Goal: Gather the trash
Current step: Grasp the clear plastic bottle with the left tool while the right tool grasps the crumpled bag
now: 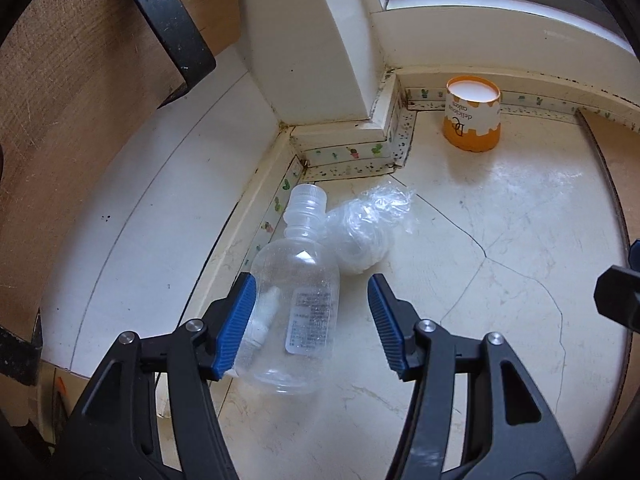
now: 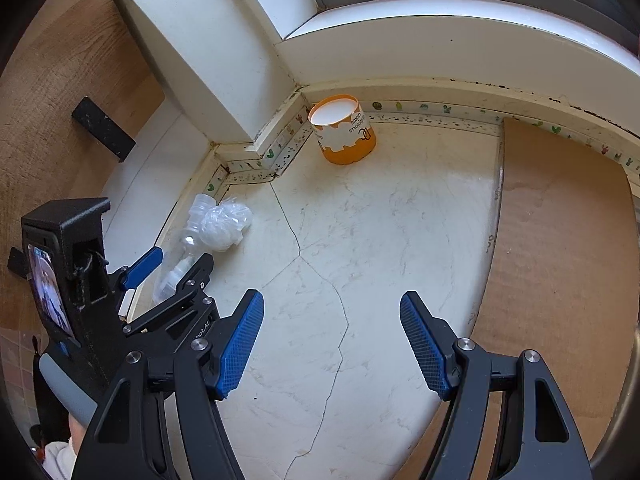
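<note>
From the right wrist, the left gripper (image 2: pixel 176 264) covers the lower half of the bottle (image 2: pixel 188 236), so whether its pads press the bottle cannot be told there. The print on the bottle's label (image 1: pixel 310 320), between the left fingers, is too small to read. Beyond the fingers, the cup (image 1: pixel 472 118) shows only part of its lettering. The cardboard (image 2: pixel 560 280), right of the right fingers, runs off the picture's edge. The right gripper (image 1: pixel 618 296) is cut off at the frame's right side.
</note>
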A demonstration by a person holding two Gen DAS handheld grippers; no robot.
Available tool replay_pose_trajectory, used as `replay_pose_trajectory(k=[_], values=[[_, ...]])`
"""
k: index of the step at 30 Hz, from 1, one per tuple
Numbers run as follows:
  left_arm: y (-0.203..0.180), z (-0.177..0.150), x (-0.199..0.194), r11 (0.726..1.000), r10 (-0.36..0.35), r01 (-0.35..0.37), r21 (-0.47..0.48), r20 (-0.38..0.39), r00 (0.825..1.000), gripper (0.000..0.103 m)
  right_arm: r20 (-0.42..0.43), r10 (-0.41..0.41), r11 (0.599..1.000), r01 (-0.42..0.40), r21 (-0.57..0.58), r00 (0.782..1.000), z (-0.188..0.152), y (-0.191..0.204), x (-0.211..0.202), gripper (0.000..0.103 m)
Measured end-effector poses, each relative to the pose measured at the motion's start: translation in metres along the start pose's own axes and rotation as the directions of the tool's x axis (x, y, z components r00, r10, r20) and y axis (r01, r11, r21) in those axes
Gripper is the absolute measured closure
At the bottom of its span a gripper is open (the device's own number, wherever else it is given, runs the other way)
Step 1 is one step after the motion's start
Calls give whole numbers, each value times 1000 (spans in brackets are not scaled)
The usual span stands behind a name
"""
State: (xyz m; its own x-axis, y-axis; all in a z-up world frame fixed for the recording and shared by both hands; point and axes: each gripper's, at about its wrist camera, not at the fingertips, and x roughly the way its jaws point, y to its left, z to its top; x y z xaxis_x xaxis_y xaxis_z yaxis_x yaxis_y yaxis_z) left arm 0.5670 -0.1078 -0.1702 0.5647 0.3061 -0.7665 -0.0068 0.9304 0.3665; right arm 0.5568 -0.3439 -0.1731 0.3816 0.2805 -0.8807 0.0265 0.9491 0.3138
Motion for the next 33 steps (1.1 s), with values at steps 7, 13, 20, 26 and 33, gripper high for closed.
replay_pose_trajectory(k=[7, 13, 20, 26, 33], values=[[0, -4, 20, 998, 68, -69, -4, -63, 996, 52, -5, -6, 1000, 6, 0, 1000, 3, 1, 4, 31], [1, -11, 5, 998, 2, -5, -57, -46, 999, 54, -3, -13, 1000, 13, -8, 1000, 5, 1, 3, 32], [6, -30, -36, 994, -76, 73, -83, -28, 997, 55, -7, 7, 1000, -7, 11, 1000, 8, 0, 4, 32], [24, -50, -67, 980, -139, 133, -145, -31, 990, 55, -16, 35, 999, -35, 7, 999, 14, 13, 9, 32], [49, -80, -100, 968, -171, 164, -192, -19, 985, 55, -28, 74, 997, -74, -2, 997, 18, 36, 23, 32]])
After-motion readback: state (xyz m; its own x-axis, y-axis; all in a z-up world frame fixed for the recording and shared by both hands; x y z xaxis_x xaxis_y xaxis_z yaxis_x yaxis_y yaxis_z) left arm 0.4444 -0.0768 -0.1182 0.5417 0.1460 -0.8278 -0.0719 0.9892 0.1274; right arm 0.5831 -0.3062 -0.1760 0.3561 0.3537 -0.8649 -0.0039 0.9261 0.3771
